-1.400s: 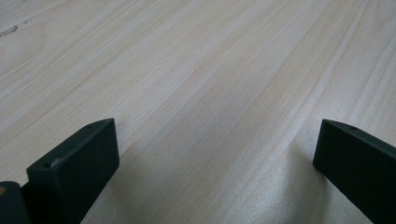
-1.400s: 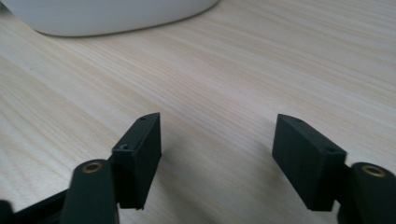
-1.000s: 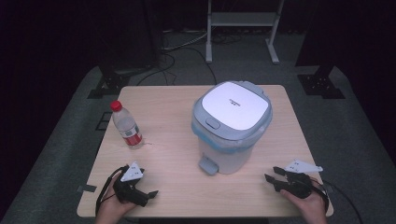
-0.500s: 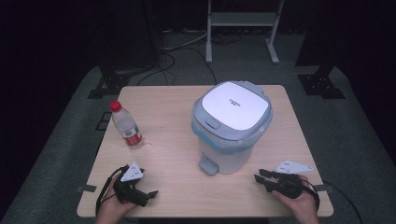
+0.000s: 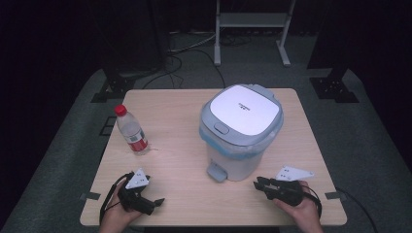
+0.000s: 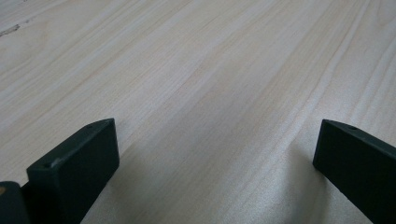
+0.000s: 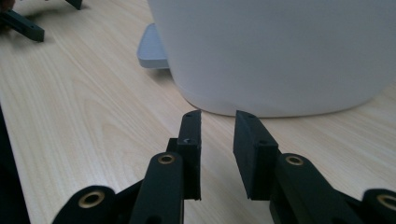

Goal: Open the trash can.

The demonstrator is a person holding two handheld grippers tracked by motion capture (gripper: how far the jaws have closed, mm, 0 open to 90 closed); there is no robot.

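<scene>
your right gripper sits near the bin, jaws nearly closed and empty, aimed toward its pedal (ready to press, i'd guess); left gripper, jaws wide apart, rests near-left.

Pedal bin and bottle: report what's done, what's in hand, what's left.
Done: nothing visible. The pedal bin has its lid shut, and the bottle stands capped, apart from it. In hand: nothing. The right gripper points at the bin's base, jaws narrowly apart; the left gripper sits wide open over bare table. Left: everything.
</scene>
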